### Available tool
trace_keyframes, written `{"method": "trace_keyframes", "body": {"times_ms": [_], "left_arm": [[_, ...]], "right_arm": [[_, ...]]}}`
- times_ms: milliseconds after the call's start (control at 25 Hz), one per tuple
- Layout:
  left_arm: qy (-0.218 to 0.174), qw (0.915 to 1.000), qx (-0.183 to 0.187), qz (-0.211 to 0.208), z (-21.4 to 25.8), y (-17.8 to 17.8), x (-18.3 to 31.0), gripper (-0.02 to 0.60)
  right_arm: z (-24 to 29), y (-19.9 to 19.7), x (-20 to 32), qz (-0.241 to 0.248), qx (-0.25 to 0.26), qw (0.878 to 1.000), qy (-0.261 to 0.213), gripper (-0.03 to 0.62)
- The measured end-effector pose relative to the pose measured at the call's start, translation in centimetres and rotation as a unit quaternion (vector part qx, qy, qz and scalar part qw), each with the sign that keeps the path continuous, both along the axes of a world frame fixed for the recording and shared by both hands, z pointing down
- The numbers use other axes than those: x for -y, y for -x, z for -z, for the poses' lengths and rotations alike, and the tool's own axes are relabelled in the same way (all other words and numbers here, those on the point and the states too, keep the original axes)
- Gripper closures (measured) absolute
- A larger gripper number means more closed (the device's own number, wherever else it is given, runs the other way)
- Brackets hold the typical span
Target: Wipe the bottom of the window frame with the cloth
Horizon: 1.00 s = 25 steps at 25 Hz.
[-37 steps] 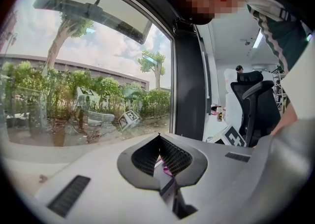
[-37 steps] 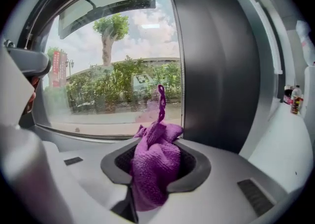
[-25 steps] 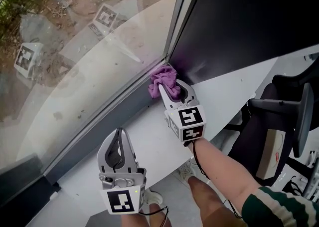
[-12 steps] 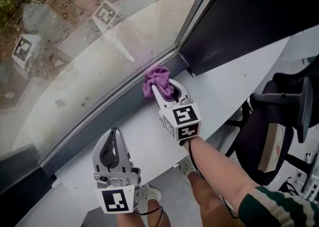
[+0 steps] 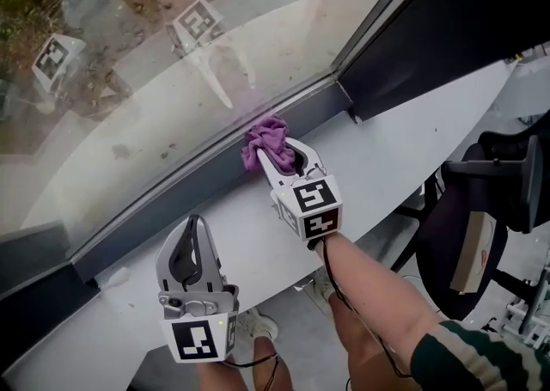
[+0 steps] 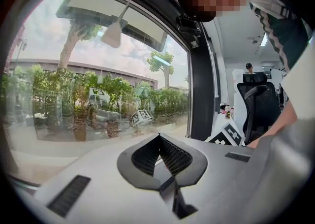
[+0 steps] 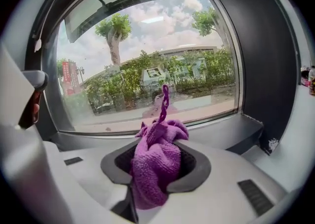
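Observation:
A crumpled purple cloth [image 5: 265,140] is pressed against the dark grey bottom strip of the window frame [image 5: 172,200], where it meets the glass. My right gripper [image 5: 282,155] is shut on the cloth and points at the frame. The right gripper view shows the cloth [image 7: 156,161] bunched between the jaws of the right gripper [image 7: 157,155], with the frame's lower rail [image 7: 206,130] just beyond. My left gripper [image 5: 191,228] rests shut and holds nothing above the white sill, nearer me and to the left. In the left gripper view the left gripper [image 6: 160,139] points at the glass.
A white sill or desk top [image 5: 387,157] runs below the frame. A dark panel [image 5: 447,20] closes off the frame's right end at a corner [image 5: 351,110]. A black office chair [image 5: 498,192] stands at the right. The person's legs show below the sill.
The right gripper has slid the cloth leftward along the bottom of the frame, away from the right corner. The left gripper has stayed shut in about the same place.

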<state>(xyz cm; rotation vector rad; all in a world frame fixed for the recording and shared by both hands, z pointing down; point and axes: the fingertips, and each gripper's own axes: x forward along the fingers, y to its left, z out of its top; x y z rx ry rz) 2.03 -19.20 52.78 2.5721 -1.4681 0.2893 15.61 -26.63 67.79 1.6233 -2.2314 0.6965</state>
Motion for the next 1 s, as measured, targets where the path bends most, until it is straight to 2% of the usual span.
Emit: {"method": "trace_keyframes", "body": {"times_ms": [240, 600, 1000], "left_arm": [[0.000, 0.9995, 0.001, 0.030, 0.1, 3.5, -1.1, 0.575], [-0.003, 0.9987, 0.008, 0.051, 1.1, 6.8, -2.8, 0.575], [-0.019, 0.9956, 0.012, 0.091, 2.8, 13.2, -5.6, 0.575]], "right_arm": [[0.0, 3.5, -0.5, 0.031, -0.004, 1.000, 0.001, 0.447], [-0.3, 8.1, -1.5, 0.068, 0.001, 0.998, 0.011, 0.447], [0.0, 15.6, -3.4, 0.118, -0.001, 0.993, 0.013, 0.447]]}}
